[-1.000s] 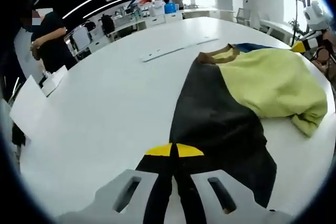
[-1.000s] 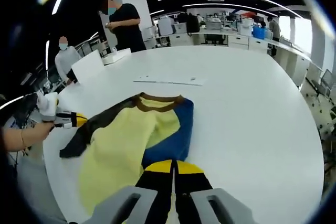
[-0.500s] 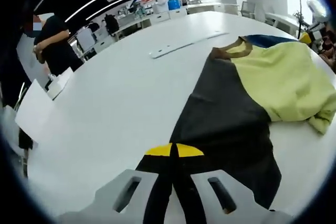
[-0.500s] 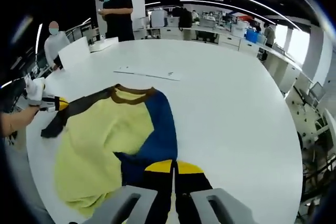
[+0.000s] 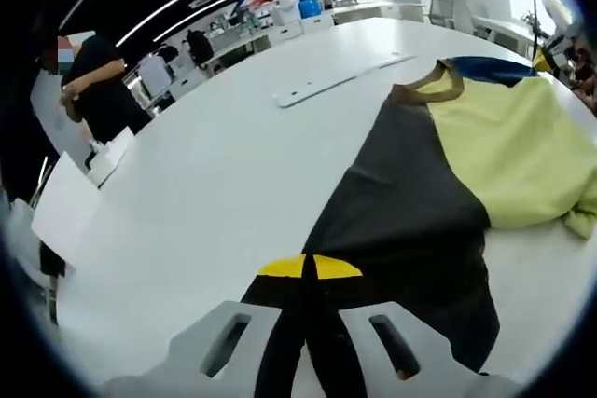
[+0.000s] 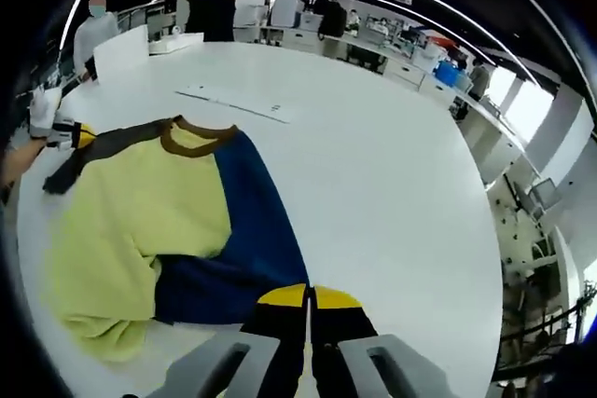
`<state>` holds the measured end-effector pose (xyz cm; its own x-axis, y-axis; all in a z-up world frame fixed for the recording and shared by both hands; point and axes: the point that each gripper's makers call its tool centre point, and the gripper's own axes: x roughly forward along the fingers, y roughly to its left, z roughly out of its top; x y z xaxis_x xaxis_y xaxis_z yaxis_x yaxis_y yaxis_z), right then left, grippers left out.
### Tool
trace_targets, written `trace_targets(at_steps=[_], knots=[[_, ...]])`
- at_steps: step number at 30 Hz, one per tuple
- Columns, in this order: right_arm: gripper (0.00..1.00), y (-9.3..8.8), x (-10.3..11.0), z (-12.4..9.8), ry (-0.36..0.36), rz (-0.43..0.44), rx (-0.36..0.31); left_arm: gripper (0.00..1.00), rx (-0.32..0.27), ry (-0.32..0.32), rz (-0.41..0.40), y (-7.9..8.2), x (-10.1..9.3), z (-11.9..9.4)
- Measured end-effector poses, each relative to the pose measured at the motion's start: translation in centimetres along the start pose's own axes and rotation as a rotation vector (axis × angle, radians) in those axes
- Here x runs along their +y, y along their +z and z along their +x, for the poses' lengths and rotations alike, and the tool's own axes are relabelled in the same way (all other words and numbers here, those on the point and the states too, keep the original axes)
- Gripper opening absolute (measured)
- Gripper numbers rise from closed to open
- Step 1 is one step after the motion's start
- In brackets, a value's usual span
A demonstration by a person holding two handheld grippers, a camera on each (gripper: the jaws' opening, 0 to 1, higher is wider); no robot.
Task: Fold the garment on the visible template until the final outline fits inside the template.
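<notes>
Garment first: a tri-coloured top, dark grey, yellow and blue with a brown collar, lying on the big white table, and both claws have hold of it. In the left gripper view the dark sleeve runs from the collar at about one o'clock down to six o'clock, where it passes between the jaws of the left gripper; those jaws are pressed together on the dark cloth. The yellow body bunches out toward three o'clock. A long white strip lies beyond at twelve o'clock; whether it marks the template I cannot tell.

In the right gripper view the yellow panel sits at nine o'clock, the collar near ten, and the blue sleeve sweeps down to six o'clock into the right gripper, which is pinched tight on blue cloth. People stand at the far edge of the table.

To my eye the step is spreading the top flat before any fold. I would draw the two sleeves apart evenly and low over the table, so the rumpled yellow hem smooths out, then let go only once the cloth lies flat.
</notes>
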<state>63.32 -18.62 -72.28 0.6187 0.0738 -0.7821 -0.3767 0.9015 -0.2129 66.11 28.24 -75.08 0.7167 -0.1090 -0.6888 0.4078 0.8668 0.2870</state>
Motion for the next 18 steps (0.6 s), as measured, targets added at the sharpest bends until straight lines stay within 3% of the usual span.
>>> trace_targets(at_steps=[8,18], knots=[[0.0,0.1,-1.7,1.9,-0.032,0.0,0.001,0.0,0.0,0.023,0.025,0.6,0.9,0.9],[0.0,-0.3,-1.7,2.5,-0.038,0.008,0.005,0.0,0.001,0.036,0.057,0.9,1.4,1.3]])
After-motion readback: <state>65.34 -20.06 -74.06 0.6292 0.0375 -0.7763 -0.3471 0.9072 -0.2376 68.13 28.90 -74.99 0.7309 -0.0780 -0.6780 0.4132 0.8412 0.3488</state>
